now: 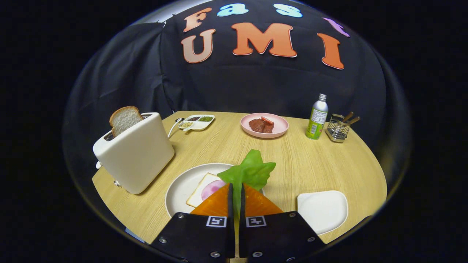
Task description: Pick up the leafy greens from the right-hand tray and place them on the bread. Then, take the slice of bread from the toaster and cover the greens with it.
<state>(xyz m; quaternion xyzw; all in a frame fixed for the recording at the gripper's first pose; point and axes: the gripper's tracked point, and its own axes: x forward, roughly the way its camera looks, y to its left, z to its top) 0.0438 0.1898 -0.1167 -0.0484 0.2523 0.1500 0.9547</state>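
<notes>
A round wood-grain table point(310, 164) is backed by black cloth. One leafy green point(250, 171) is clamped in the gripper point(236, 190) above one round plate point(182, 182) bearing one bread slice point(199, 191). One more slice point(124, 119) is seen upright in the smooth toaster point(137, 157). One square tray point(323, 210) is set at the right.
</notes>
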